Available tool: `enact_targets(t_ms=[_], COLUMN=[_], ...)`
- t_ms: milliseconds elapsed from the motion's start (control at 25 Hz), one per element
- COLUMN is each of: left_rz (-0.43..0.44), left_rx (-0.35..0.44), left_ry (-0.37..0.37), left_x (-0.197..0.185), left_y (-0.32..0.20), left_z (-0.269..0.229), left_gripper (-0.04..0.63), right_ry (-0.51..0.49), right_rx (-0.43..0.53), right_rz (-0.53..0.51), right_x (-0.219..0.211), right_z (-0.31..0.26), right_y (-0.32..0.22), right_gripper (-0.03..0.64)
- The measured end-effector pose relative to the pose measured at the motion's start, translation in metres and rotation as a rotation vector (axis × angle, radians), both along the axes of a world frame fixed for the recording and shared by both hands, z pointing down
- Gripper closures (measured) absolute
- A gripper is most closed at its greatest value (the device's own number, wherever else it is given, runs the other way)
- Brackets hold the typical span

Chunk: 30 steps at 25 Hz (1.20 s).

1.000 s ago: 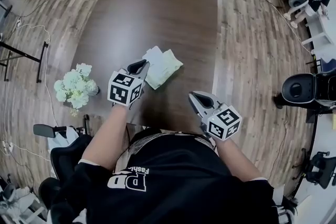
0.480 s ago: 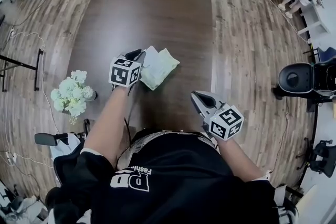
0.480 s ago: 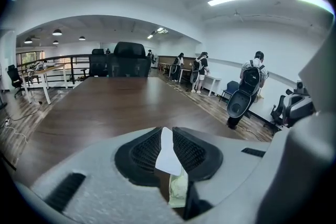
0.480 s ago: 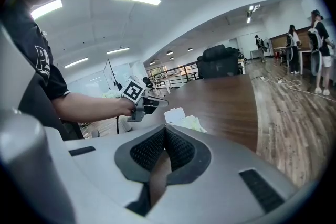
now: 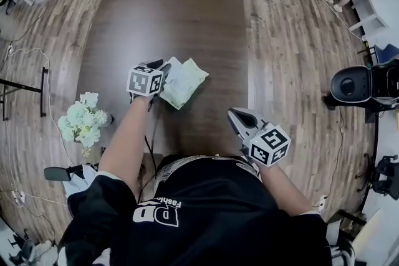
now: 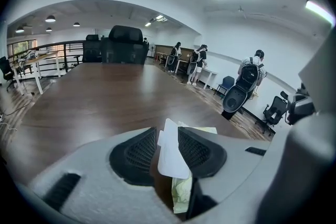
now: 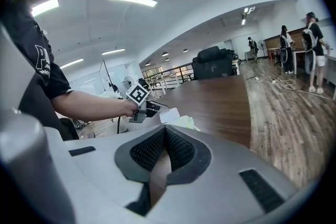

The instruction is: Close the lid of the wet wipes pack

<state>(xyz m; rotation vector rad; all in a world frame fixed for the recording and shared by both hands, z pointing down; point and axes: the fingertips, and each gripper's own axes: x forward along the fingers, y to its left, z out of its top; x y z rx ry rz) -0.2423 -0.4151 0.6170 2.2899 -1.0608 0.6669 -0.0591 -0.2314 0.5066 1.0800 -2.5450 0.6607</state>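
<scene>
White lid stands loose between the left gripper's jaws, which have just been opening, probably to free it for pressing down. The pack lies mid-worktop. The right gripper, jaws together, idles at its five o'clock.

Counting off: one soft pale-green wet wipes pack, one long dark-brown wooden table, one bunch of white flowers, two grey cube-topped grippers: left gripper, right gripper.
</scene>
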Motion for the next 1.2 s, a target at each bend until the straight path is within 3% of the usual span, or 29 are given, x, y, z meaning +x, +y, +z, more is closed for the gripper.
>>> enact_targets(t_ms=[240,1200], left_rz=[-0.022,0.032], left_rx=[-0.049,0.036], left_ry=[0.016,-0.052], left_x=[0.0,0.039], left_y=[0.0,0.026], left_z=[0.014,-0.024], left_gripper=[0.469,0.472], right_ry=[-0.001,-0.045], right_rx=[-0.002,0.007], right_rz=[0.003,-0.101], right_x=[0.004,0.016], right_z=[0.003,-0.001], right_y=[0.001,0.006], right_gripper=[0.617,0.617])
